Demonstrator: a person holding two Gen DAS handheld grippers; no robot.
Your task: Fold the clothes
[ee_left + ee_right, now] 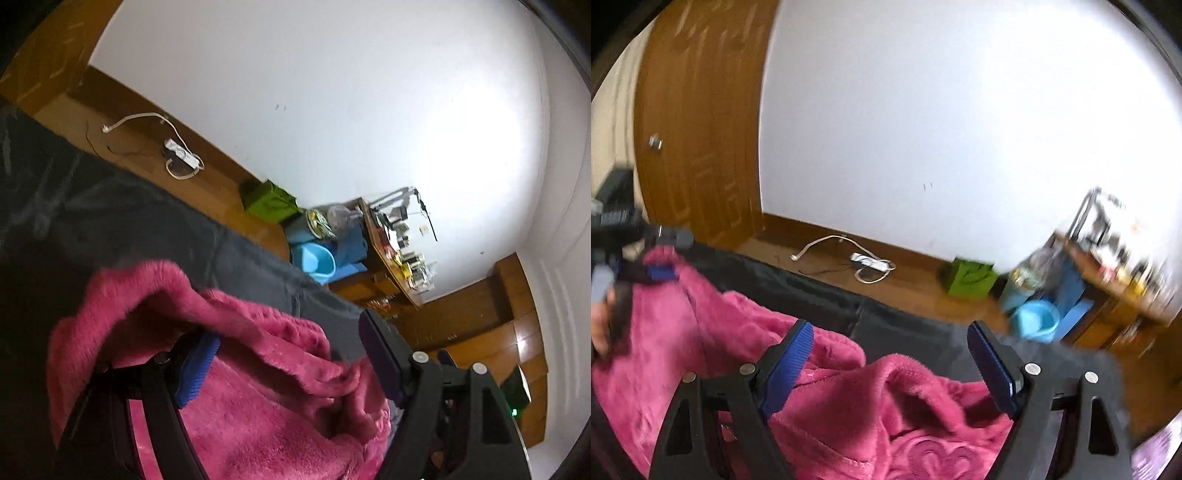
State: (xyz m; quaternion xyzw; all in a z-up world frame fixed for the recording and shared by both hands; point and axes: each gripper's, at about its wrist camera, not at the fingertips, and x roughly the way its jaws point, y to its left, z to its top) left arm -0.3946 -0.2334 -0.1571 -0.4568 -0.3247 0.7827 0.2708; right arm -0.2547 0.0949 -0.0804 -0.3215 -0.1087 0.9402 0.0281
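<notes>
Left wrist view. A pink fleece garment (236, 387) fills the lower left of the frame, heaped on a dark grey cover (122, 221). The left gripper (288, 365) is shown with its fingers wide apart; a raised fold of the fleece lies across the blue pad (197, 373) of the finger at lower left, but no clamping is seen, since the other finger stands clear at lower right. A white power strip (183, 155) is seen on the wooden floor (207, 184) at upper left, and a blue basin (314, 264) at centre right.

Right wrist view. The right gripper (890, 363) is shown at the bottom of the frame, fingers equally far apart and empty, with the garment rumpled beneath and between them. The left gripper appears at the left edge, over the garment's far end. The two tools are judged to be placed at opposite ends so that the cloth can be taken up and spread for folding. The picture's right side is blurred.
</notes>
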